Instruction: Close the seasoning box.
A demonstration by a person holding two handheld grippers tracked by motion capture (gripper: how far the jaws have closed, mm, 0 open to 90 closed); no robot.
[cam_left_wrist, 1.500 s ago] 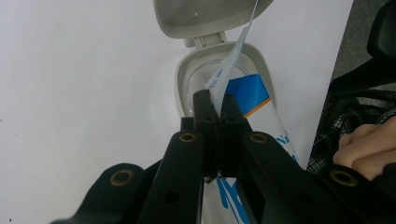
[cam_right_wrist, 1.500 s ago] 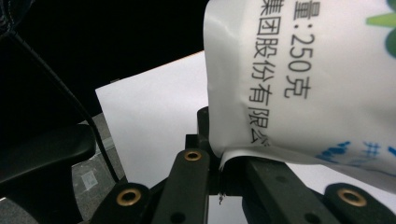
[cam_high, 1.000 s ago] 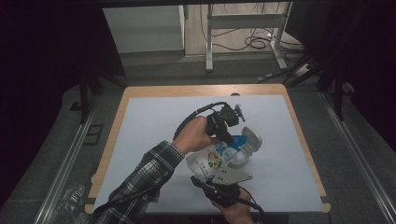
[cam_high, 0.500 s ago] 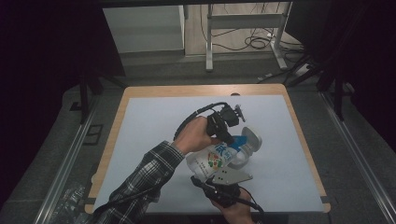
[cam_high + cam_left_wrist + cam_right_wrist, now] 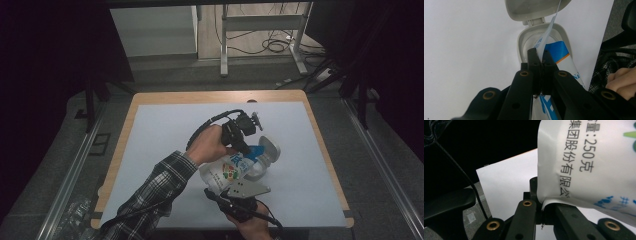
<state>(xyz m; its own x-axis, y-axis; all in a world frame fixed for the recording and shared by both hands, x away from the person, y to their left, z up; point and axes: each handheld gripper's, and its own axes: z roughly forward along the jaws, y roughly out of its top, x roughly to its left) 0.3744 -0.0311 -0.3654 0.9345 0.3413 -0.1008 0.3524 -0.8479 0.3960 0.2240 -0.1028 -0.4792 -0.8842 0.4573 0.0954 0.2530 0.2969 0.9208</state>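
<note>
We've got a desk (image 5: 150, 107) here with a light wooden edge, and nearly the whole top is covered by a pale white sheet (image 5: 165, 135). Sitting on that sheet toward the near side is a grey container (image 5: 267, 150) with its hinged lid flipped open. The sheet around it looks bare and flat.

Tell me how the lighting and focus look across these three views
High view: dim, with black surroundings around the lit table. Left gripper view: bright, the open container is sharp, the jaws soft. Right gripper view: the pouch print is crisp against a black background, with the nearest jaws slightly blurred.
</note>
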